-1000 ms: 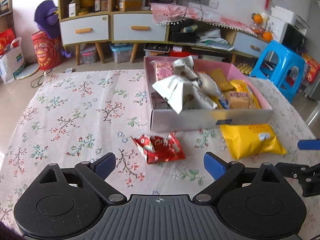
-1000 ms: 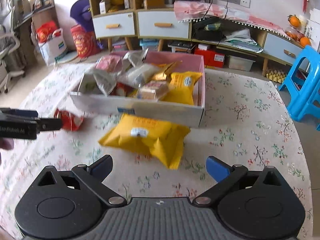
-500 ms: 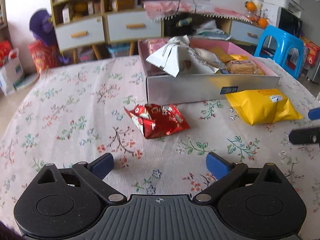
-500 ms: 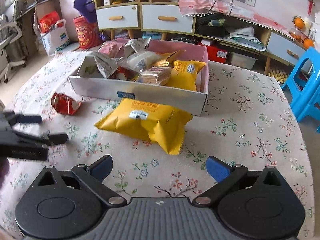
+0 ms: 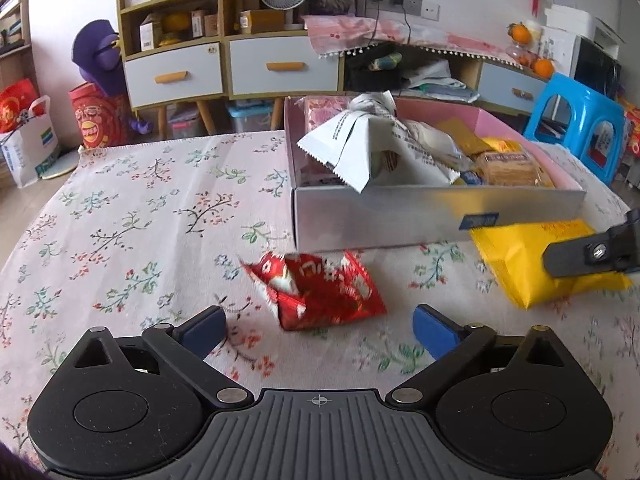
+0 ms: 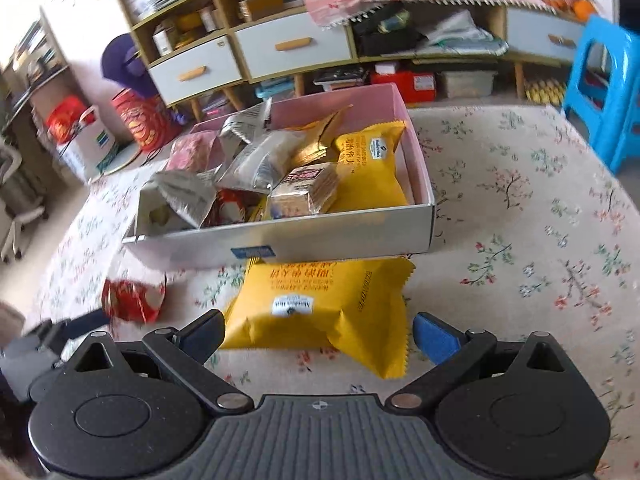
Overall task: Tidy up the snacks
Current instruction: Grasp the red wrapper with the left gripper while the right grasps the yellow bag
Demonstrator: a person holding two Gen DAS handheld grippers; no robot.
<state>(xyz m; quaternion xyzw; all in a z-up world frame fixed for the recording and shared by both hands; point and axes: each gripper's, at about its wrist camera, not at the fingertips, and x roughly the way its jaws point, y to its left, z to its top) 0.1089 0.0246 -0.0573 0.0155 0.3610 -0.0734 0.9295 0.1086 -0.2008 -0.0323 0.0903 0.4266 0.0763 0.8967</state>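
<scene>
A red snack packet (image 5: 320, 290) lies on the floral tablecloth just ahead of my open left gripper (image 5: 318, 330); it also shows in the right wrist view (image 6: 134, 295). A yellow snack bag (image 6: 324, 304) lies in front of the box, with its near end between the fingers of my open right gripper (image 6: 316, 332); it also shows in the left wrist view (image 5: 532, 256). The pink-lined cardboard box (image 5: 400, 216) holds several snack packs and also shows in the right wrist view (image 6: 320, 240). Neither gripper holds anything.
The round table's floral cloth (image 5: 140, 220) spreads to the left of the box. A blue plastic stool (image 5: 580, 128) stands at the right. Drawer cabinets (image 5: 224, 68) and floor clutter lie behind the table. The right gripper's finger (image 5: 588, 254) reaches over the yellow bag.
Both grippers have moved forward and lower. The left has closed in on the red packet, the right on the yellow bag, whose end now lies between its fingers.
</scene>
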